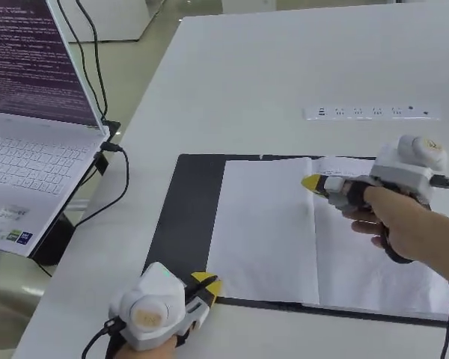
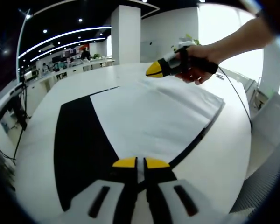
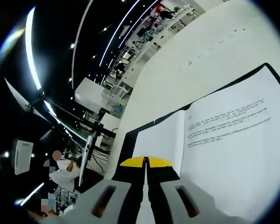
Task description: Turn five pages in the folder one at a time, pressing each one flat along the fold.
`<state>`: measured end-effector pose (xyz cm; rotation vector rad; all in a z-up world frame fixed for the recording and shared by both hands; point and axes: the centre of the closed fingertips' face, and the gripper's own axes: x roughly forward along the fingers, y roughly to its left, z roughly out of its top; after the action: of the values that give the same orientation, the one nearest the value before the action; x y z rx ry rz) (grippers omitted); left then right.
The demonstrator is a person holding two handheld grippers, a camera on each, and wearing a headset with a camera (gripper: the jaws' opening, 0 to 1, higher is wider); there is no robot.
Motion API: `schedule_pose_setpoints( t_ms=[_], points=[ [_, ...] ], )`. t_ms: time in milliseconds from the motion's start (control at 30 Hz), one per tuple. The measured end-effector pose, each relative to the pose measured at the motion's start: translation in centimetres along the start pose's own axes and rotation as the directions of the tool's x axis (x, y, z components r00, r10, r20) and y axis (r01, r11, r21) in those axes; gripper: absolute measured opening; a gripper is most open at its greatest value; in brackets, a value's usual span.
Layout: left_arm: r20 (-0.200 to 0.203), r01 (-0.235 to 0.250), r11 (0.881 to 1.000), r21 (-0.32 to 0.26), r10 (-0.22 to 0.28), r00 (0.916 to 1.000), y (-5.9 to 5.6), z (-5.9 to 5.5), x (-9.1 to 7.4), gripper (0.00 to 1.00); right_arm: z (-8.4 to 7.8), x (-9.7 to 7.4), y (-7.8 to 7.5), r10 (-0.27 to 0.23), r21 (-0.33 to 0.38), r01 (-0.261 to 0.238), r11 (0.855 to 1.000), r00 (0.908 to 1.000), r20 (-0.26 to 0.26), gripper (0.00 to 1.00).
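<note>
An open black folder [image 1: 185, 218] lies on the white table, with a blank left page [image 1: 266, 228] and a right page [image 1: 374, 265] meeting at a fold [image 1: 316, 254]. In the right gripper view the right page [image 3: 233, 140] carries a few printed lines. My right gripper [image 1: 312, 182], jaws shut with nothing between them, hovers at the fold near the folder's far edge. Its yellow tips [image 3: 144, 162] point over the left page. My left gripper [image 1: 206, 285] is shut and empty at the folder's near left corner, its tips [image 2: 140, 162] at the page's front edge.
An open white laptop [image 1: 30, 149] stands at the left, with black cables [image 1: 123, 176] running beside the folder. A white power strip [image 1: 370, 112] lies beyond the folder. A hand [image 2: 200, 58] holding the right gripper shows in the left gripper view.
</note>
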<state>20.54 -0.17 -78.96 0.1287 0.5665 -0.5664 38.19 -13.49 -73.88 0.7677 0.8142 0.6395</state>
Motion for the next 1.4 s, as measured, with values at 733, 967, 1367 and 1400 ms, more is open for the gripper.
schedule_pose_setpoints(
  t_ms=[733, 967, 1367, 1400],
  points=[
    [-0.01, -0.004, 1.0, 0.011, 0.004, 0.9999, -0.1, 0.1, -0.3, 0.04, 5.0, 4.3, -5.1, -0.045, 0.292, 0.008, 0.956, 0.9918, 0.12, 0.0],
    [-0.011, -0.005, 1.0, 0.016, 0.006, 0.9999, 0.0, 0.0, -0.2, 0.04, 5.1, 4.7, -5.5, -0.066, 0.314, 0.027, 0.949, 0.9912, 0.115, 0.0],
    [-0.014, -0.007, 1.0, 0.017, 0.007, 0.9999, -0.2, 0.1, -0.1, 0.03, 3.7, 4.3, -5.3, -0.055, 0.317, 0.031, 0.948, 0.9962, 0.068, 0.0],
    [-0.014, -0.007, 1.0, 0.016, 0.007, 0.9999, -0.2, 0.1, -0.1, 0.03, 3.7, 4.3, -5.3, -0.054, 0.318, 0.03, 0.948, 0.9963, 0.067, 0.0]
  ],
)
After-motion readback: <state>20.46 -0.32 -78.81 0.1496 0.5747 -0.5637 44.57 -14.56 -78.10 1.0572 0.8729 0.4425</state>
